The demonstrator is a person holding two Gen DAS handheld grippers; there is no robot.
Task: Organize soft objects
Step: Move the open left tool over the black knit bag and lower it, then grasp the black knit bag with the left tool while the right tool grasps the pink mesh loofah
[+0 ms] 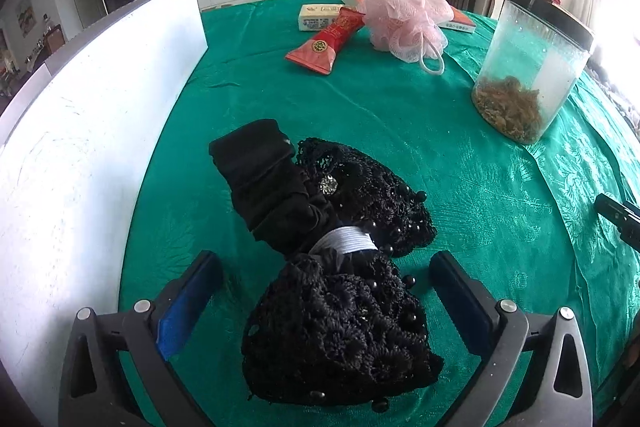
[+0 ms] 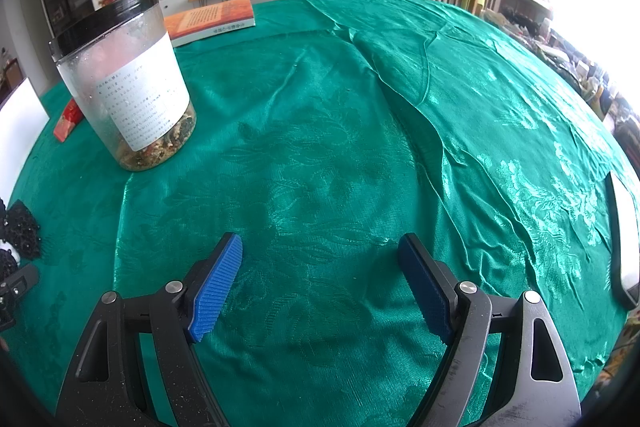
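A black beaded crochet bundle [image 1: 332, 247] lies crumpled; a pink mesh pouf [image 1: 404, 15] sits beyond.

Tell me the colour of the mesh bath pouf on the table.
Pale pink, with a white cord loop; the bath pouf shows best in the left wrist view.

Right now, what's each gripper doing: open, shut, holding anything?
Left gripper: open, straddling the black crochet pouch, pads not pressing it.
Right gripper: open, empty, above the green tablecloth.
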